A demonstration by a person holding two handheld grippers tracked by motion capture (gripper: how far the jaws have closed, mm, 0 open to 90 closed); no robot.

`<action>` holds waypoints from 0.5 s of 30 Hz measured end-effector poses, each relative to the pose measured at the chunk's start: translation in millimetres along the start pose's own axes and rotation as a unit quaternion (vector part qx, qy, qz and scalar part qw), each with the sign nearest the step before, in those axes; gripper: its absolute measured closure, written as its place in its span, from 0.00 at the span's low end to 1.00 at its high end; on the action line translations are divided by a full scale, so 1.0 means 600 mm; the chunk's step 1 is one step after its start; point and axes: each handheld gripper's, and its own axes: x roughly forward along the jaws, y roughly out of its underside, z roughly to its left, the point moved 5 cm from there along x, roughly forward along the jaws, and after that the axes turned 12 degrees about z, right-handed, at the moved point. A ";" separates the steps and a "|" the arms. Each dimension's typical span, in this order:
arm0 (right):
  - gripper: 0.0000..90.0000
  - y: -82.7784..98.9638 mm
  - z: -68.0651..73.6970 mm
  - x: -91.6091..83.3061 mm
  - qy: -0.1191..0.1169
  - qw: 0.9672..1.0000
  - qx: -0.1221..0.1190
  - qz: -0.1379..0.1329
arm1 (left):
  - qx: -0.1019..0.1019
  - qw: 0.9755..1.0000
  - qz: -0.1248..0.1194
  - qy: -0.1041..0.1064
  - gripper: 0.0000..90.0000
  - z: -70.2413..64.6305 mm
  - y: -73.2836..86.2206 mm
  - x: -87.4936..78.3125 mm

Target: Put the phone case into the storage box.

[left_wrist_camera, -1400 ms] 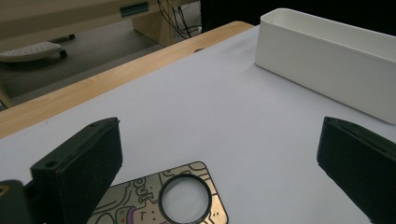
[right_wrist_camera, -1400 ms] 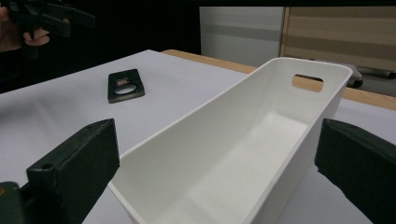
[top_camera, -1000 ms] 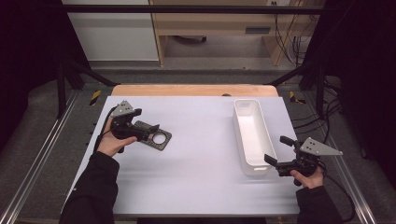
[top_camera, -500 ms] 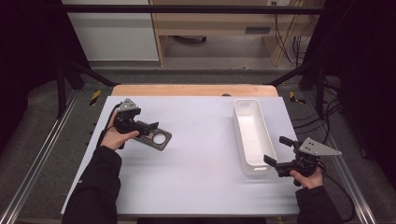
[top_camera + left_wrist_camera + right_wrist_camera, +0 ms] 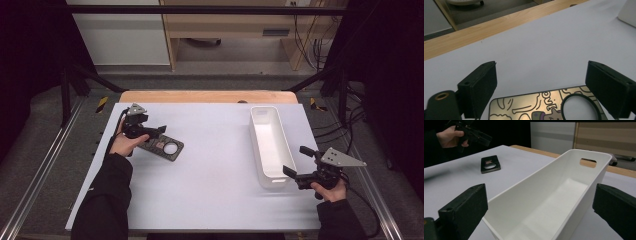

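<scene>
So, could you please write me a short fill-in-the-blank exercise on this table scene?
1. The left tool hovers over a flat dark plate with a round ____ in it.
2. The long bin is ____ in colour.
3. The bin holds ____.
4. The right tool has its jaws ____ at the bin's near end.

Missing words: hole; white; nothing; open

Plate's (image 5: 541, 107) near end cropped off

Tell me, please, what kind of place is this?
Probably a lab set up for recording: a white table inside a metal frame, dark curtains, cables on the floor, and hand-held grippers.
</scene>
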 end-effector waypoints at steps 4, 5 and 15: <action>0.00 -0.001 -0.001 -0.001 0.002 1.000 0.002 -0.003 | -0.009 1.000 0.008 -0.011 0.18 0.008 0.001 0.010; 0.00 -0.002 0.000 -0.002 0.001 1.000 0.003 -0.003 | -0.016 1.000 0.008 -0.013 0.20 0.011 0.002 0.013; 0.00 -0.001 0.001 -0.001 0.000 1.000 -0.001 -0.001 | -0.014 0.999 0.021 -0.032 0.47 0.011 0.003 0.040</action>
